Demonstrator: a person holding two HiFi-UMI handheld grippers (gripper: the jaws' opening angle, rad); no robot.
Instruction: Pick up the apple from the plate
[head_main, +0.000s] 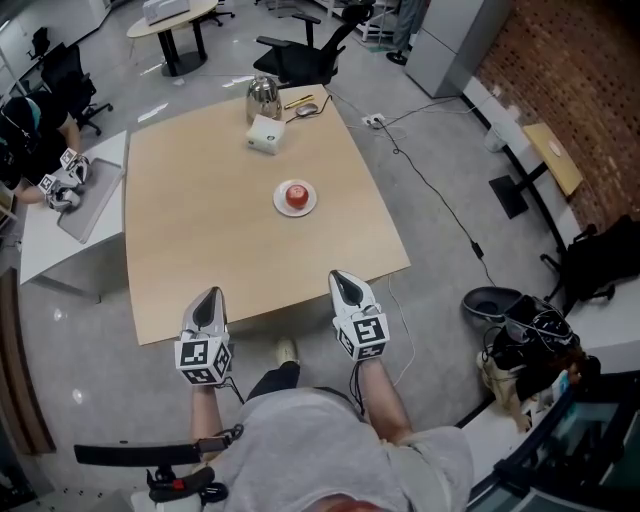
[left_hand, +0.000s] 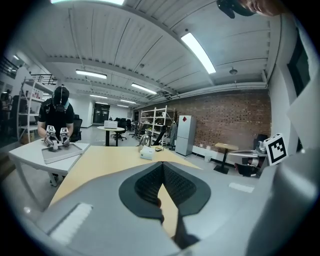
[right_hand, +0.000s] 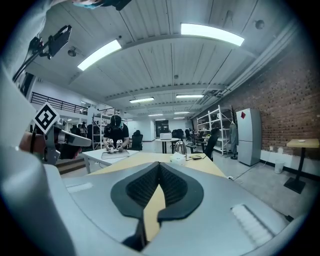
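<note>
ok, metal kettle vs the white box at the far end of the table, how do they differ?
The metal kettle is shiny and rounded; the white box is matte and blocky. The kettle stands taller than the box. The kettle sits nearer the far edge; the box nearer the plate. Both rest on the table, untouched.

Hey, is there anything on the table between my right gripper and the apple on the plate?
Nothing visible does. Only bare table lies between the right gripper and the apple on its plate. The white box and kettle stand beyond the apple, toward the far edge.
</note>
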